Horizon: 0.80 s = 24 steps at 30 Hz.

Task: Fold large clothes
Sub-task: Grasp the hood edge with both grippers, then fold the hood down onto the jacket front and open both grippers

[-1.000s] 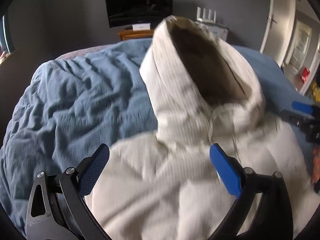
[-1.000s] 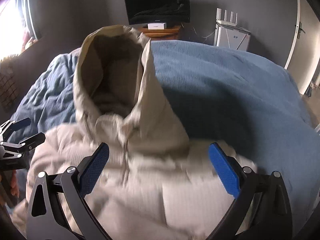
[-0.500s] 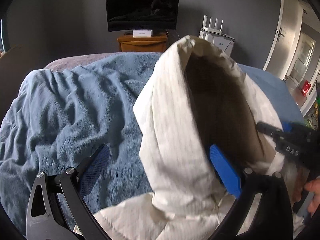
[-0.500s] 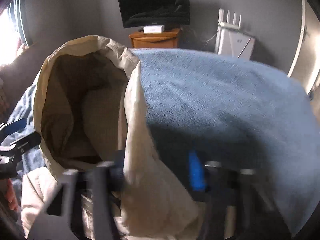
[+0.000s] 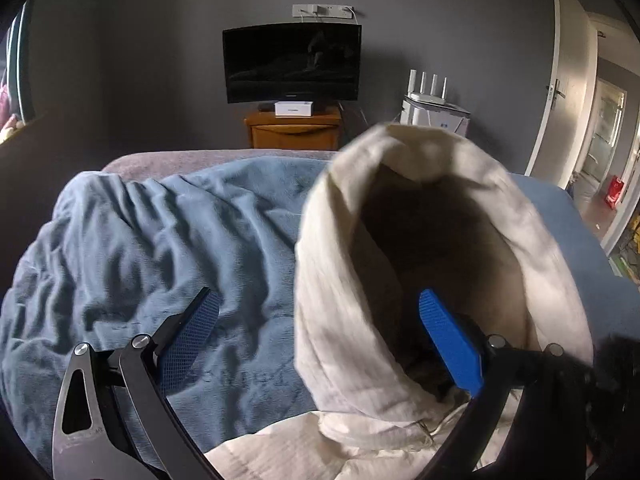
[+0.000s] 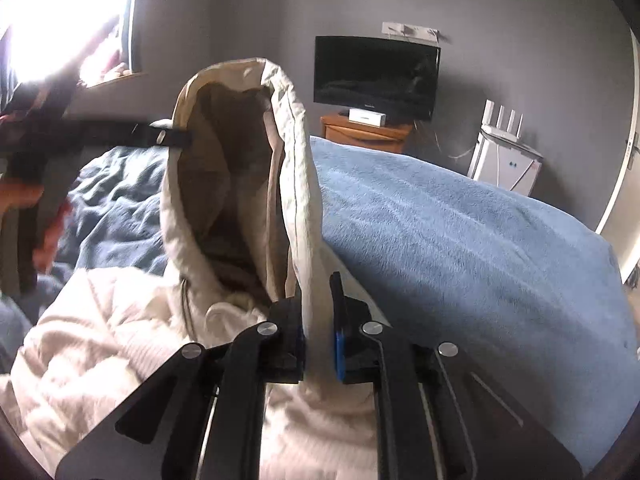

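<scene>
A cream hooded jacket lies on a blue blanket (image 5: 140,248), its hood (image 5: 344,280) standing upright. My left gripper (image 5: 318,300) is open. The hood's left wall stands between its blue pads, and the right pad (image 5: 448,340) is inside the hood; neither visibly presses. In the right wrist view my right gripper (image 6: 318,332) has its jaws closing tight, pads pressed on the right edge of the hood (image 6: 296,160). The jacket's body (image 6: 100,340) spreads at lower left. The left gripper's finger (image 6: 168,138) shows at the hood's left rim.
A dark TV (image 5: 292,64) stands on a wooden cabinet (image 5: 294,130) against the grey far wall. A white router (image 5: 434,108) stands to its right, beside an open door (image 5: 568,80). A bright window (image 6: 60,20) is on the left.
Both grippers moved forward from the jacket's body to the hood. The right gripper went from wide open to shut on the hood's right edge. The left stayed open.
</scene>
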{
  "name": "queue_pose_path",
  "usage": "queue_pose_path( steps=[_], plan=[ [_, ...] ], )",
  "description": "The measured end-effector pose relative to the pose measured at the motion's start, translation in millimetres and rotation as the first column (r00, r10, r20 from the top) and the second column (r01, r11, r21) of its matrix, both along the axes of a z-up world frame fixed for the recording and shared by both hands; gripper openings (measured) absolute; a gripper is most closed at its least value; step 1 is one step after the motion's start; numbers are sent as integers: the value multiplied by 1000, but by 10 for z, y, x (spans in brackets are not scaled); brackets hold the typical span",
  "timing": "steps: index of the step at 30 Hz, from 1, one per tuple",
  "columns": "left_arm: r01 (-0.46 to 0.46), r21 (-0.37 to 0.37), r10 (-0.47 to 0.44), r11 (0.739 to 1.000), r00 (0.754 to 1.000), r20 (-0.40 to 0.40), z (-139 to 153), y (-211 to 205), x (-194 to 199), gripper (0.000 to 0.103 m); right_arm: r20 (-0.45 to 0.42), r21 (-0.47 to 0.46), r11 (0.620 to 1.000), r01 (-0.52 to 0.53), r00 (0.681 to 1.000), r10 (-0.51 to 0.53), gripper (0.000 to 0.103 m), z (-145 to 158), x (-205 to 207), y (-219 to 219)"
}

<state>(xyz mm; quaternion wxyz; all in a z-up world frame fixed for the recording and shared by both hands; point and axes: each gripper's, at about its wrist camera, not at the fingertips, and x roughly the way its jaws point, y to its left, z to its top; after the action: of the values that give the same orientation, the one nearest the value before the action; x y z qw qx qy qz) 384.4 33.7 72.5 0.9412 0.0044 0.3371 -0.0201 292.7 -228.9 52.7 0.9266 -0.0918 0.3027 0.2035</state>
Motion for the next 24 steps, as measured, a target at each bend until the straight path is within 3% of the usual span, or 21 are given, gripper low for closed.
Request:
queue_pose_path(
  steps=[4, 7, 9, 11, 15, 18, 20, 21, 22, 24],
  plan=[
    [-20, 82, 21, 996, 1000, -13, 79, 4, -17, 96, -6, 15, 1000, -16, 1000, 16, 9, -37, -242, -59],
    [19, 56, -18, 998, 1000, -6, 142, 16, -127, 79, -26, 22, 1000, -14, 1000, 14, 9, -96, -371, -99],
    [43, 57, -43, 997, 999, -3, 172, 18, -249, 41, -33, 30, 1000, -7, 999, 8, 9, -137, -430, -128],
    [77, 71, -78, 994, 997, 6, 175, 4, -495, 24, -44, 41, 999, -1, 999, 3, 9, -167, -486, -159],
    [123, 117, -127, 986, 991, 29, 158, -15, -1029, 21, -71, 61, 998, 3, 997, 1, 9, -203, -574, -278],
    [143, 83, -147, 986, 988, 48, 135, 25, -1539, 20, -122, 103, 994, 24, 992, -11, 13, -219, -630, -418],
    [143, 31, -144, 989, 988, 54, 91, 62, -1791, 18, -168, 141, 989, 34, 986, -10, 32, -212, -668, -515],
    [144, 11, -145, 989, 988, 49, 64, 70, -1862, 17, -185, 153, 987, 46, 983, -17, 60, -200, -716, -569],
    [147, -11, -147, 989, 988, 38, 9, 80, -1985, 15, -190, 159, 986, 52, 981, -21, 77, -182, -781, -611],
    [160, 3, -160, 987, 987, 17, -105, 52, -2172, 12, -176, 188, 982, 26, 984, 7, 78, -109, -971, -687]
  ],
)
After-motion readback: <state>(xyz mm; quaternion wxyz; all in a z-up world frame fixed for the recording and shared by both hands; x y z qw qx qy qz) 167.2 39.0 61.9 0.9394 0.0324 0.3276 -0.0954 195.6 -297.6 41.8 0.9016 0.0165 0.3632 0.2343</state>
